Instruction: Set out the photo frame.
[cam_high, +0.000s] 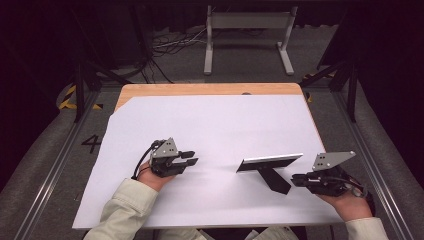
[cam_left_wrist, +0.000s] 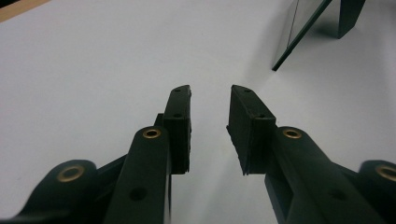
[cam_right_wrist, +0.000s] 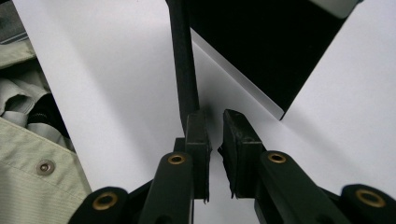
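Right gripper (cam_right_wrist: 214, 122) almost pressed together, pinching nothing (left gripper (cam_left_wrist: 211, 95) spread, well apart); stand leg (cam_right_wrist: 183, 65) just ahead, running lengthwise away.

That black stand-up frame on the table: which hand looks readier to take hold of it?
Probably the right. The right gripper sits just by the black frame's back leg, fingers nearly closed beside it. The left gripper is farther away.

Wooden table (cam_high: 150, 90) under a white sheet (cam_high: 215, 125), black-backed stand-up frame (cam_high: 270, 164) on it
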